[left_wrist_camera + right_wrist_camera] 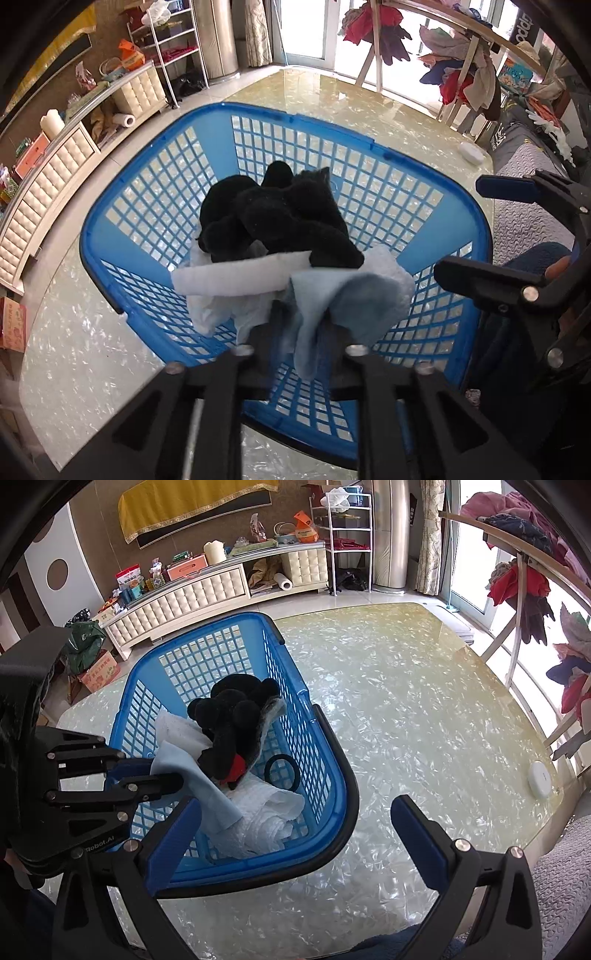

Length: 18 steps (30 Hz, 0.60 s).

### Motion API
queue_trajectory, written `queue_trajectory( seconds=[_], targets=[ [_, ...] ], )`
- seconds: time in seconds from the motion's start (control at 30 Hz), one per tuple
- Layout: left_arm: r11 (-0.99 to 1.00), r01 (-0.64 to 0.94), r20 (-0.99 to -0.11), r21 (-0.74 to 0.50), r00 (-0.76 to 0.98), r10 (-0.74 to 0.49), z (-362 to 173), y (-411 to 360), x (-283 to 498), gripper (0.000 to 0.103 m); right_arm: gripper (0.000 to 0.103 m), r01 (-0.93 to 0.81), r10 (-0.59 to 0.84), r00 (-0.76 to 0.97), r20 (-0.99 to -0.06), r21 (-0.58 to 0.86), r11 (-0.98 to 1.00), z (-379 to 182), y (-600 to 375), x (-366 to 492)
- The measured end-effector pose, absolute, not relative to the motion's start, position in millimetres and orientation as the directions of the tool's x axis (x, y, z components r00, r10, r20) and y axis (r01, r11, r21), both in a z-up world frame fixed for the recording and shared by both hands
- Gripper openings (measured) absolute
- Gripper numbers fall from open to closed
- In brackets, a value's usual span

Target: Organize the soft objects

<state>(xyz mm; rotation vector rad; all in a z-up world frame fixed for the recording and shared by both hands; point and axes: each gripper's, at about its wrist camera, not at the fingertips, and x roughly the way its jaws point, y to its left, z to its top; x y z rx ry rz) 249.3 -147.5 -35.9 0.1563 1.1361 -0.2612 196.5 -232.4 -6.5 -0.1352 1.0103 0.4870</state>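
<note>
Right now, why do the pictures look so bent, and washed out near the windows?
Left wrist view: fisheye lens bows the blue basket; windows blow out white; light blue cloth near the lens is soft. Right wrist view: same curving, window glare across the glossy table.

A bright blue basket [159, 177] with an open square lattice is seen on a pale cream counter [406, 701] flecked with pearly shards. Inside, a black plush toy [273, 218] — marked with a red patch in the right wrist view — is piled over a white towel [243, 277] and a light blue cloth [332, 306]. The right gripper's fingers [424, 845] are padded in dark blue.
</note>
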Motion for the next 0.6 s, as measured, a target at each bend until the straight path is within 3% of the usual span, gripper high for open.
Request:
queue_trajectory(
  seconds=[0.03, 0.1, 0.27, 0.6],
  targets=[
    [0.958, 0.285, -0.908, -0.006, 0.400, -0.125, -35.3, -147.6, 249.3, 0.038, 0.103, -0.451, 0.328, 0.436, -0.838, 0.112, 0.885, -6.3, -232.1, 196.4],
    [0.957, 0.289, -0.902, -0.013, 0.409, -0.136, -33.7, -147.5, 249.8, 0.062, 0.103, -0.452, 0.331, 0.436, -0.836, 0.115, 0.885, -5.9, -232.8, 196.1],
    [0.957, 0.289, -0.883, 0.024, 0.455, -0.115, -27.0, -148.2, 248.4, 0.081, 0.103, -0.451, 0.343, 0.434, -0.833, 0.129, 0.883, -4.8, -234.1, 195.8],
    [0.974, 0.219, -0.847, 0.052, 0.526, -0.073, -9.4, -131.4, 235.2, 0.087, 0.103, -0.461, 0.370, 0.468, -0.802, 0.135, 0.877, 6.0, -236.8, 187.0]
  ],
)
